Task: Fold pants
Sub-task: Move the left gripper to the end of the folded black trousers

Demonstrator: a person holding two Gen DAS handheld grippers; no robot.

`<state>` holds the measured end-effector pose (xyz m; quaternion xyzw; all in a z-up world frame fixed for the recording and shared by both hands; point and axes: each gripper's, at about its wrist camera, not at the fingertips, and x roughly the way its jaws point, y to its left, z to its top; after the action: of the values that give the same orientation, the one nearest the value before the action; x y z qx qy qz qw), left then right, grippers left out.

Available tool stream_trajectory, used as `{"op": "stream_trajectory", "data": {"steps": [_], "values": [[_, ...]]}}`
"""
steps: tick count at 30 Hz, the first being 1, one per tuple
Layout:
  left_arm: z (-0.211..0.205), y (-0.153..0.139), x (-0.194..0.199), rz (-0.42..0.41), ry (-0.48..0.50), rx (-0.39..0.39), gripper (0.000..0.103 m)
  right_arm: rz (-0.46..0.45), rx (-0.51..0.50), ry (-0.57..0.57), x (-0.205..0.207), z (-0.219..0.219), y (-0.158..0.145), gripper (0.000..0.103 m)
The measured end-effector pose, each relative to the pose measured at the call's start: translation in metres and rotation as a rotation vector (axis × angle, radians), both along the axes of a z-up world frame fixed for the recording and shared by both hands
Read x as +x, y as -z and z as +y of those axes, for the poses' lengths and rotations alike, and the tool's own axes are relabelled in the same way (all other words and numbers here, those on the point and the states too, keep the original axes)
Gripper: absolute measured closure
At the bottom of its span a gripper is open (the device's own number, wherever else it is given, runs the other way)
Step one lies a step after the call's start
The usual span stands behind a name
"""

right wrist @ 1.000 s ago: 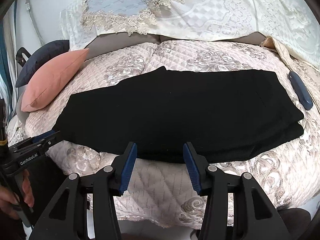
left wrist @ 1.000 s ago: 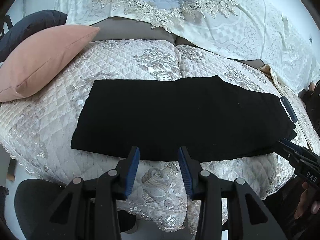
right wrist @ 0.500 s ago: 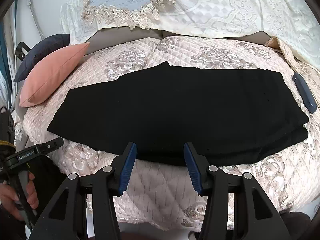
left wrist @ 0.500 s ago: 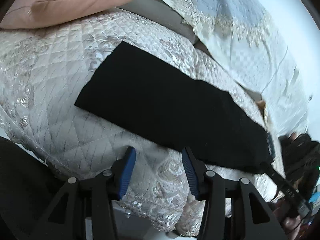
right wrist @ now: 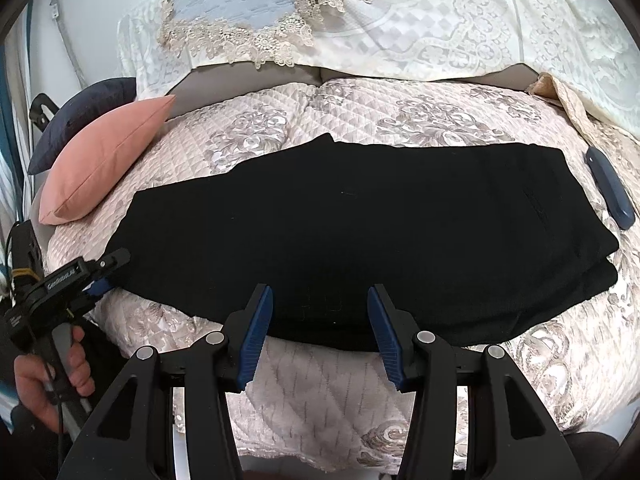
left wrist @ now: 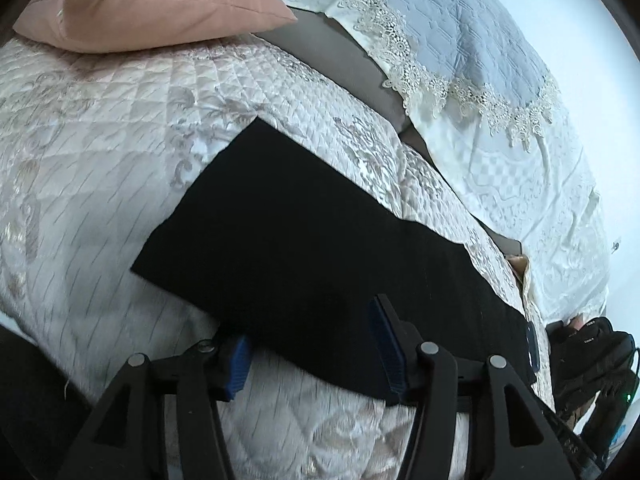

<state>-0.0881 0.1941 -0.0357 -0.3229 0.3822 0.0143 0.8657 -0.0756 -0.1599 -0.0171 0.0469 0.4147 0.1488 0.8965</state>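
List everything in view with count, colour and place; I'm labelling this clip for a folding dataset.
pants: one, black, flat across the quilt, already folded lengthwise
quilt: one, beige with floral pattern, covering the seat
pink cushion: one, left end of the quilt
dark cushion: one, navy, behind the pink cushion
lace cover: one, cream with a grey-blue panel, draped over the backrest
dark blue object: one, right of the pants, kind unclear
left gripper: black with blue pads, open at the pants' near edge, jaws just been opening
right gripper: same colours, open at the near edge
hand: one, holding the left gripper's handle
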Motion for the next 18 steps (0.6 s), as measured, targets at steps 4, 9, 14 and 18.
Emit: {"op": "stream_trajectory", "data": {"steps": [4, 9, 14, 18], "values": [[-0.001, -0.002, 0.011, 0.006, -0.012, 0.051, 0.064, 0.006, 0.004, 0.012, 0.002, -0.004, 0.002, 0.053], [0.003, -0.007, 0.020, 0.023, 0.007, 0.067, 0.095, 0.015, 0.011, 0.029, 0.004, -0.011, 0.006, 0.053], [-0.018, -0.041, 0.027, -0.087, 0.087, 0.134, 0.097, 0.027, 0.018, 0.053, 0.007, -0.021, 0.010, 0.053], [-0.051, -0.067, 0.043, -0.165, 0.212, 0.146, 0.097, 0.027, 0.037, 0.085, 0.010, -0.034, 0.011, 0.053]]}}
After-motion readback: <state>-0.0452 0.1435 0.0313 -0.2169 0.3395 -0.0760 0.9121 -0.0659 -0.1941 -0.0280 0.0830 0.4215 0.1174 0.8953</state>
